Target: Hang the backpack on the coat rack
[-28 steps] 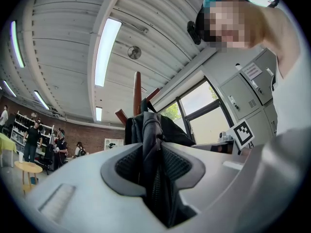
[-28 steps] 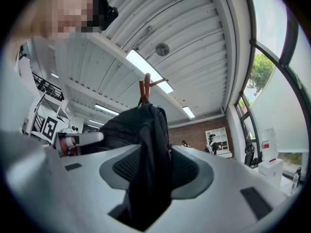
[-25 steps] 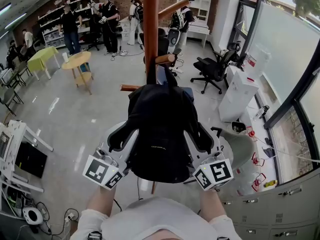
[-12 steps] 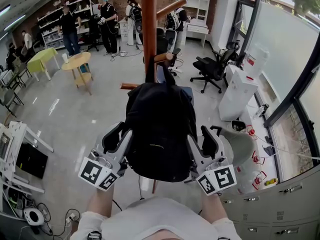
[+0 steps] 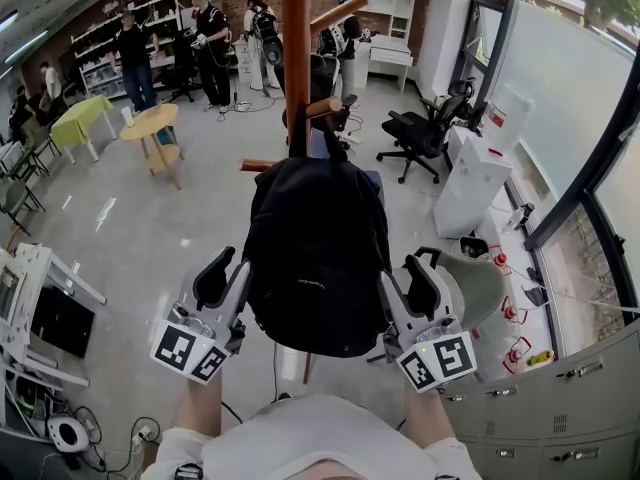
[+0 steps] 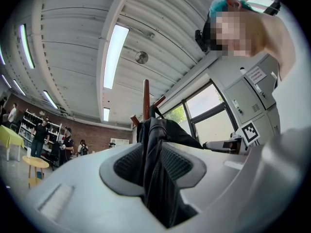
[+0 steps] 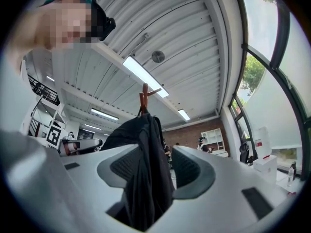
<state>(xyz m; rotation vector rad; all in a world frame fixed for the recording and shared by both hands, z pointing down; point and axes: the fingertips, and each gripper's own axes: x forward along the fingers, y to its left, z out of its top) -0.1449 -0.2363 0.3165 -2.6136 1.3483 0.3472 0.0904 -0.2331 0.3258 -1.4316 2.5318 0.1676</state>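
Observation:
The black backpack [image 5: 318,258] hangs by its top on the brown wooden coat rack [image 5: 296,58], below the pegs [image 5: 325,108]. My left gripper [image 5: 215,280] stands at the bag's lower left side and my right gripper [image 5: 420,286] at its lower right side. Both have just been opening their jaws and now stand open. In the left gripper view the backpack's [image 6: 158,149] dark fabric still runs between the pads, with the rack pole [image 6: 146,98] behind it. In the right gripper view the backpack [image 7: 143,154] hangs loose between the jaws, apart from the right pad.
A black office chair [image 5: 420,133] and a white cabinet [image 5: 470,183] stand right of the rack. A yellow round table [image 5: 153,123] and several people [image 5: 210,38] are at the back left. Grey cabinets [image 5: 560,388] line the lower right; a white stand [image 5: 40,298] is at the left.
Both grippers have drawn back toward me and spread outward, off the backpack's sides. Their jaws have widened. The backpack stays hanging on the rack.

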